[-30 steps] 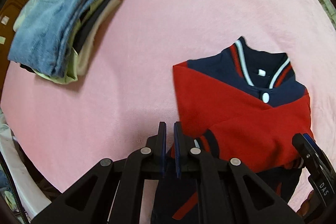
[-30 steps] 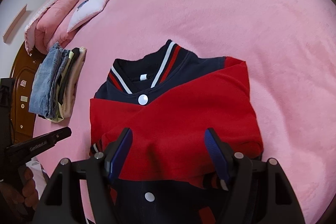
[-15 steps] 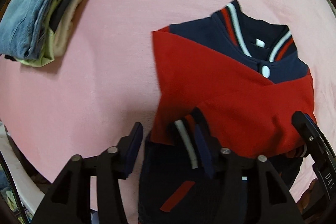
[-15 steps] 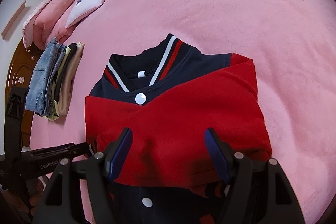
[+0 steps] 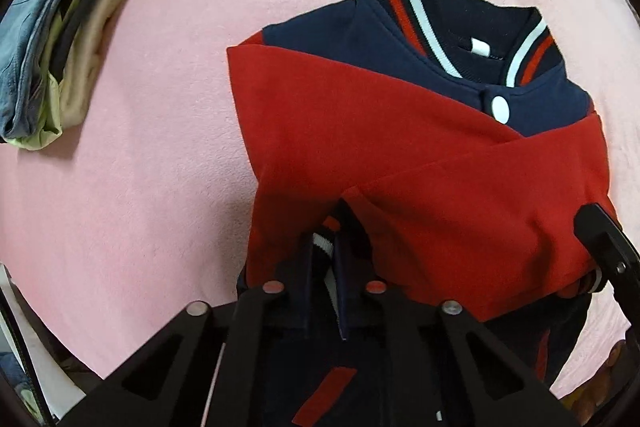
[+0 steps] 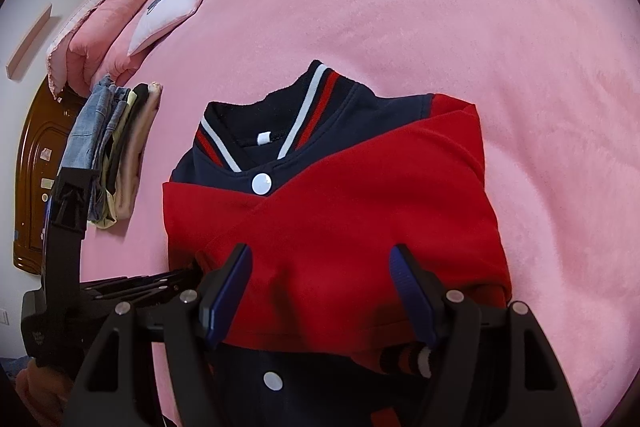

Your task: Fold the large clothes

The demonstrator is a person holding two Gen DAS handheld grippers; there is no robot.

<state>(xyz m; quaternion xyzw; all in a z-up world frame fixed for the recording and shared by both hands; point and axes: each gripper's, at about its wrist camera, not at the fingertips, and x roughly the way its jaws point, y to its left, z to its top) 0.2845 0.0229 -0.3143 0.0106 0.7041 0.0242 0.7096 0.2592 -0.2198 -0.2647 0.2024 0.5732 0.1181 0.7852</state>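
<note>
A red and navy varsity jacket (image 5: 360,131) lies face up on the pink bed, both red sleeves folded across its chest; it also shows in the right wrist view (image 6: 340,211). My left gripper (image 5: 324,259) is shut on the striped cuff (image 5: 322,241) of one sleeve at the jacket's lower left. My right gripper (image 6: 320,291) is open, its blue pads (image 6: 230,291) hovering over the red sleeve near the lower hem. The left gripper's body (image 6: 120,287) shows at the left of the right wrist view.
A stack of folded clothes with jeans on top (image 5: 52,39) lies to the left on the pink blanket (image 6: 440,7). Pink pillows (image 6: 104,27) and a wooden headboard (image 6: 36,163) lie beyond it. The bed's near edge is just behind the grippers.
My left gripper opened, moved right onto the jacket and closed on the striped cuff. The right gripper stayed open and crept slightly closer over the jacket.
</note>
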